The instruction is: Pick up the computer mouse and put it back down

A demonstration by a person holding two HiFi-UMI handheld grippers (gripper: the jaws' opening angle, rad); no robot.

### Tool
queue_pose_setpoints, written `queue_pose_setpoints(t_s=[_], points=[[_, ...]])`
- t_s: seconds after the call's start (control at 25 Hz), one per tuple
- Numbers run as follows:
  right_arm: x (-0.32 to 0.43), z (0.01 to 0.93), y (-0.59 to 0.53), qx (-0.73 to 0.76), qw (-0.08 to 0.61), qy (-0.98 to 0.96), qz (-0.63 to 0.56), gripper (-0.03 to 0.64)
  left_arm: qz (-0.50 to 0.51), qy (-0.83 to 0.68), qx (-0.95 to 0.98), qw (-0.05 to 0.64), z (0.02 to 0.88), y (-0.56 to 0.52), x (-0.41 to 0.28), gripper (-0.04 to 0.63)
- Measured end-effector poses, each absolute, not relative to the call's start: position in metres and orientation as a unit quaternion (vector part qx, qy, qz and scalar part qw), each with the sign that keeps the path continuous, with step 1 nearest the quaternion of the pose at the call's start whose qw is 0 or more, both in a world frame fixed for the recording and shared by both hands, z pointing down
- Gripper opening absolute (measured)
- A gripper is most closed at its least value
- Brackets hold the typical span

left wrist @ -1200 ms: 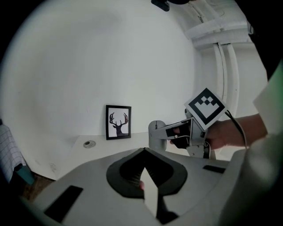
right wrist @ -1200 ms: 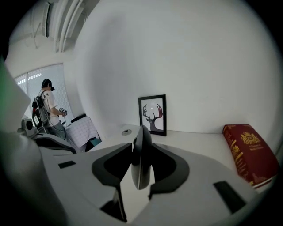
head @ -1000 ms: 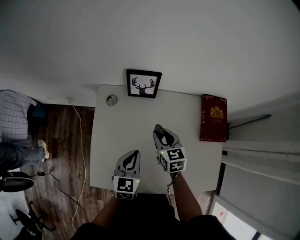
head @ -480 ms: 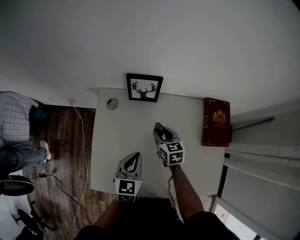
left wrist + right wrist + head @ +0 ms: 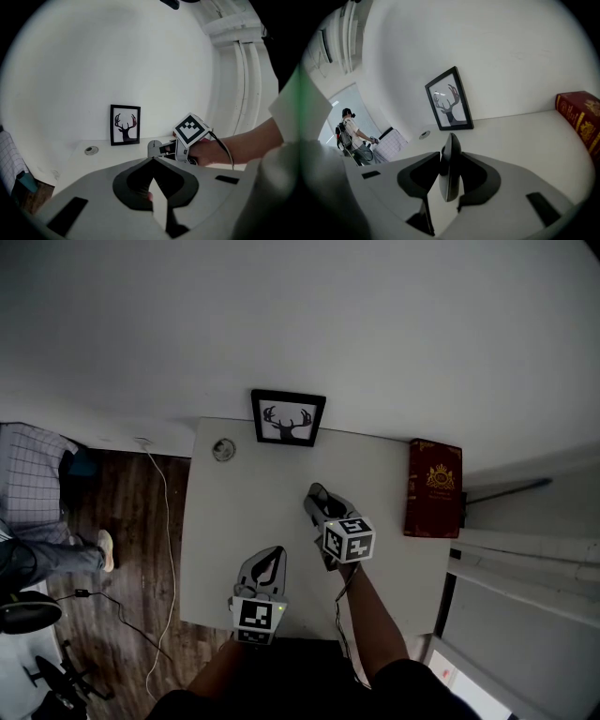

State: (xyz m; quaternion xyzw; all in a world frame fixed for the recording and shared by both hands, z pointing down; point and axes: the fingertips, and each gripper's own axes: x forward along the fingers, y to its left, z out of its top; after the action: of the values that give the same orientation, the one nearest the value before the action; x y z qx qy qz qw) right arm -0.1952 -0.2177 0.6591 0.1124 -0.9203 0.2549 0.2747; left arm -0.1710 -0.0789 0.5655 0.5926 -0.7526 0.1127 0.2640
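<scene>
Grey computer mouse [image 5: 449,168] sits pinched on edge in right gripper [image 5: 322,501], long axis along the jaws, table [image 5: 234,521] directly below; touchdown unclear. Left gripper [image 5: 270,559] closed on nothing, farther off.

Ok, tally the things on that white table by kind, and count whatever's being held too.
framed deer picture: 1
red book: 1
small round disc: 1
computer mouse, gripped in the tongs of the right gripper: 1
Total: 4
</scene>
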Motion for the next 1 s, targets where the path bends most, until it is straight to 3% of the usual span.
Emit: queue_pose_setpoints(t_s=[1.0], points=[[-0.204,0.673,-0.247,0.111,0.257,-0.923,0.263,0.193,0.118,-0.75,0.595,0.264,0.569,-0.091,-0.18,0.0]])
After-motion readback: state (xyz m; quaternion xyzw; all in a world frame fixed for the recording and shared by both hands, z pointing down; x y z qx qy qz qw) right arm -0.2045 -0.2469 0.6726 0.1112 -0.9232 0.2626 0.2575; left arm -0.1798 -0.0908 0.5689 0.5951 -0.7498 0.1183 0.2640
